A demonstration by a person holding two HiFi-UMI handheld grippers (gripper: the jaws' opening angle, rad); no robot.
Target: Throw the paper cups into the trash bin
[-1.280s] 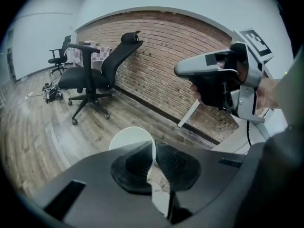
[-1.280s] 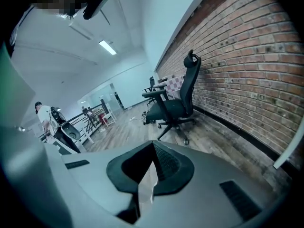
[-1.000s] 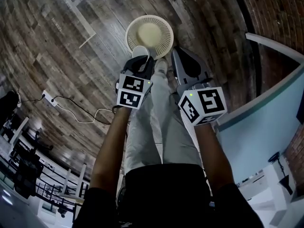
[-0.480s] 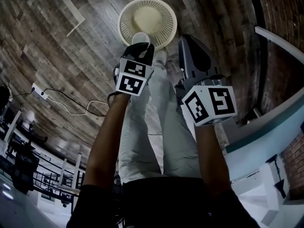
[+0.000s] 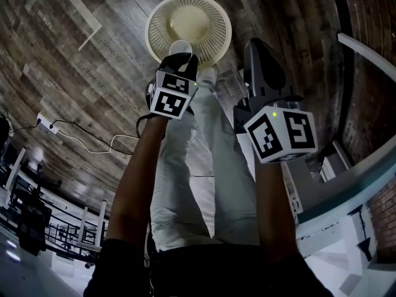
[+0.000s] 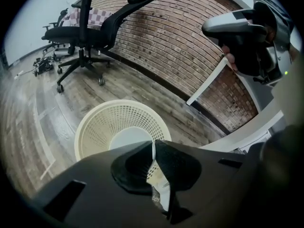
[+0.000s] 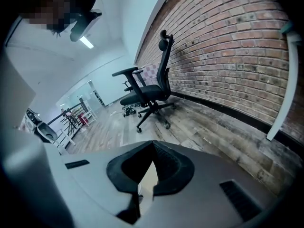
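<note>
- Over the trash bin (image 5: 207, 12), which stands on the wooden floor (image 5: 93, 79) just ahead of the person's feet and not far from the brick wall (image 7: 228, 56), the left gripper (image 5: 179, 59) hangs with its nose tipped steeply down.
- That gripper has its jaws pressed almost together on the thin wall of a paper cup (image 5: 180, 47). The pinch on the side wall is enough because the cup is so light, and it leaves the cup hanging free beyond the tips.
- From the left gripper view, the cup's white edge (image 6: 155, 172) runs between the jaws of the left gripper (image 6: 153, 145), and the bin's latticed wall (image 6: 102, 127) and pale bottom lie straight beneath. The cup is above the bin's opening, not yet inside it.
- Judged from this, the cup is lined up over the bin, so letting go should drop it in rather than on the floor.
- Off to the side of the bin, the right gripper (image 5: 258, 45) has its jaw tips meeting. No cup shows at its nose in the head view or from the left gripper view (image 6: 208, 28).
- In its own view the right gripper (image 7: 153, 145) shows a pale sliver behind the tips. What that sliver is cannot be told.
- It points out toward an office chair (image 7: 149, 91), so it seems to be held clear.
</note>
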